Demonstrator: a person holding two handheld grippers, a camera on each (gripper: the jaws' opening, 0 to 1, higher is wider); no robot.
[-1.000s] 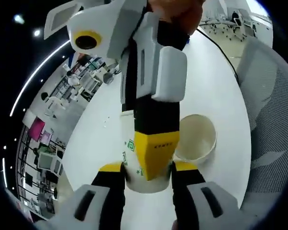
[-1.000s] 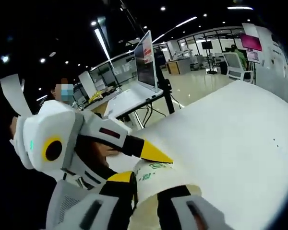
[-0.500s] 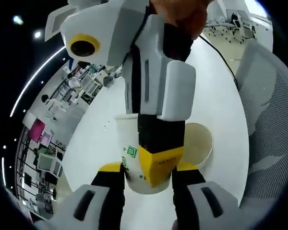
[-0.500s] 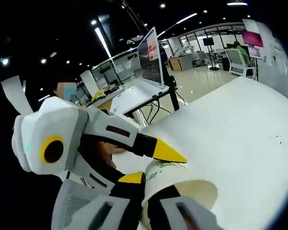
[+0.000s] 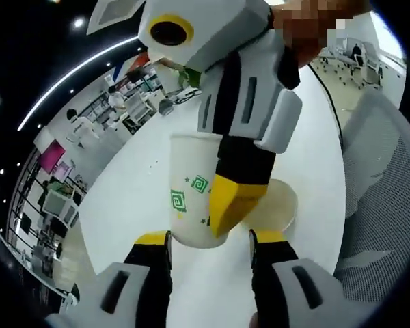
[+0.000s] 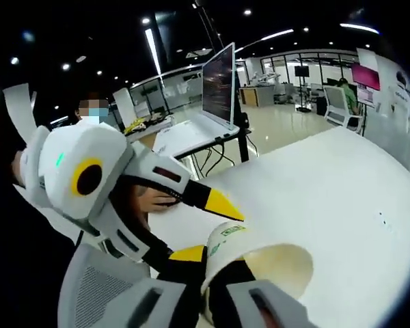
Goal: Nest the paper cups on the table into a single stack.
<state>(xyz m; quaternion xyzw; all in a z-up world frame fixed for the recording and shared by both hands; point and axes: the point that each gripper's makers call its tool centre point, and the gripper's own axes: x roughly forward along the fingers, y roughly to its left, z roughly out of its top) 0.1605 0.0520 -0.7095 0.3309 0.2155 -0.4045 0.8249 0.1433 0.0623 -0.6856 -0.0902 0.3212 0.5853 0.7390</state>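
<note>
Left gripper view, left to right: smooth white counter (image 5: 133, 198); tapered white paper cup (image 5: 195, 191) with green square-spiral print, raised above the counter; right tongs (image 5: 236, 205), yellow-tipped, clamped on its wall; second paper cup (image 5: 277, 212), cream inside, partly hidden behind; grey mesh chair (image 5: 383, 198). Left tongs (image 5: 210, 240) spread wide either side of the printed cup's base, not touching.

Right gripper view: left tongs (image 6: 222, 203) beside the cup rim; round cup mouth (image 6: 277, 266) facing outward; laptop (image 6: 205, 116) beyond.
</note>
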